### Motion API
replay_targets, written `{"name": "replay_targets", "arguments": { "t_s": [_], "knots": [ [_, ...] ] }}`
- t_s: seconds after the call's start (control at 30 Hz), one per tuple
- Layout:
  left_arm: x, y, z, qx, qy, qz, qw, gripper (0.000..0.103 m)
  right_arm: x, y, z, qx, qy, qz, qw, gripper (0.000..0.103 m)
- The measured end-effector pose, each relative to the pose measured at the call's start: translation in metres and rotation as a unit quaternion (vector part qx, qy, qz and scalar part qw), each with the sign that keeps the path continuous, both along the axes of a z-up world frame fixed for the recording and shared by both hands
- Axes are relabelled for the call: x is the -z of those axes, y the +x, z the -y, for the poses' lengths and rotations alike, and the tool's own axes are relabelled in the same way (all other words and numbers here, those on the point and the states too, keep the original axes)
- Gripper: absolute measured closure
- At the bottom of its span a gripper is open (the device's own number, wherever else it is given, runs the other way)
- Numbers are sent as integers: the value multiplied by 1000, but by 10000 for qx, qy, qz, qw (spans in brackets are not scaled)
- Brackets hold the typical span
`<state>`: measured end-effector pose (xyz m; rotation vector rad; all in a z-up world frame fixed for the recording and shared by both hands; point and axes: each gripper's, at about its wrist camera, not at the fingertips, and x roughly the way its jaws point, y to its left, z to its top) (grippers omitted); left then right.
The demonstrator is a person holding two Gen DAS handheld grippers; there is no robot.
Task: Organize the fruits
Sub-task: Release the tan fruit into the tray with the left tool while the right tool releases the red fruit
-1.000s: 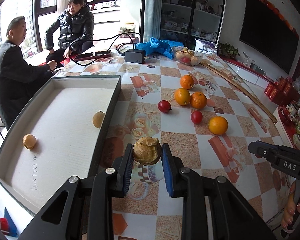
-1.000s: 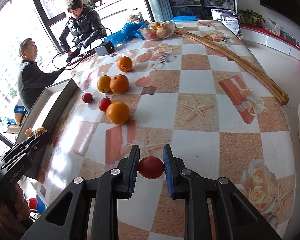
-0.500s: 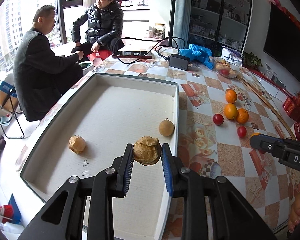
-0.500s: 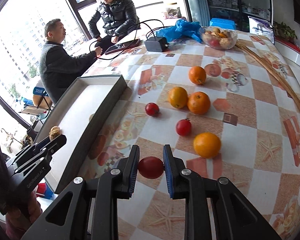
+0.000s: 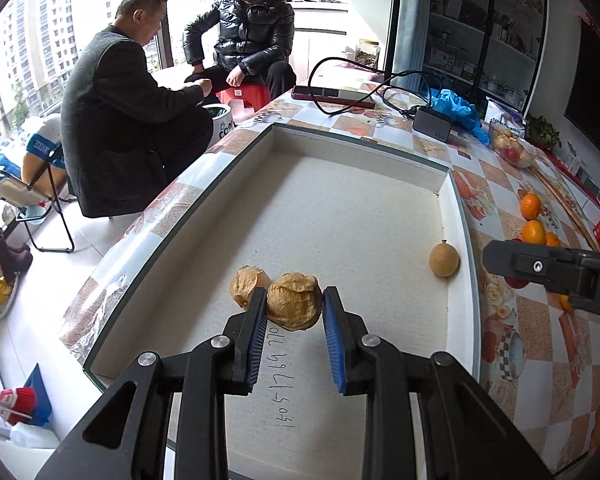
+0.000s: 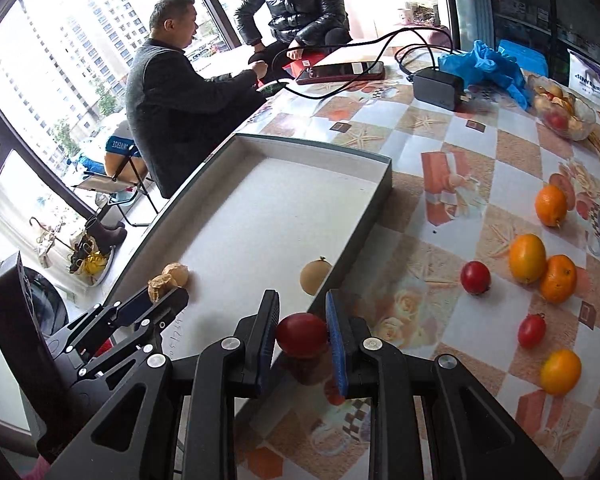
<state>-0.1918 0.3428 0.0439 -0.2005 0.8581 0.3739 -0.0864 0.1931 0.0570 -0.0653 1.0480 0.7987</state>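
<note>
**Both claws loaded, left one over the tray**

While the left gripper (image 5: 294,314) hangs over the white tray (image 5: 455,216), its blue pads are clamped on a wrinkled brown fruit (image 5: 294,305). Just left of it, a second wrinkled brown fruit (image 5: 249,285) sits on the tray floor; I cannot tell whether the two touch. A smooth tan round fruit (image 5: 444,259) rests near the tray's right wall, well apart from both.

Right gripper (image 6: 302,338) is clamped on a small red fruit (image 6: 301,333), over the near right edge of the tray where it meets the patterned table (image 6: 420,216). From this view the left gripper shows at lower left, over the tray's near left part.

Loose on the table, right of the tray:
- three oranges in a group, the top one (image 6: 551,205) apart from the two below, and those two (image 6: 527,258) (image 6: 558,278) touching
- a fourth orange (image 6: 560,372) nearer the camera
- two small red fruits (image 6: 475,277) (image 6: 531,331) between the tray and the oranges

At the far end of the table: a glass bowl of fruit (image 6: 565,114), a blue plastic bag (image 6: 482,66), a black charger (image 6: 438,88) with its cable, and a phone (image 6: 340,71). Two people (image 5: 128,120) (image 5: 248,36) sit beyond the table by the window.
</note>
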Motion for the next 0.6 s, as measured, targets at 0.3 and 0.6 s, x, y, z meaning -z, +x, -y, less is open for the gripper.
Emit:
{"name": "replay_targets", "arguments": {
  "t_s": [0.3,0.6],
  "knots": [
    [10,4,-8,-65,25,-106,9999,72,10,0,-36,-239,-56,-163,9996,78],
    [18,4,-10,-79,64,-123,9999,58,22,1,-45,-346,-155,-297,9988,77]
  ]
}}
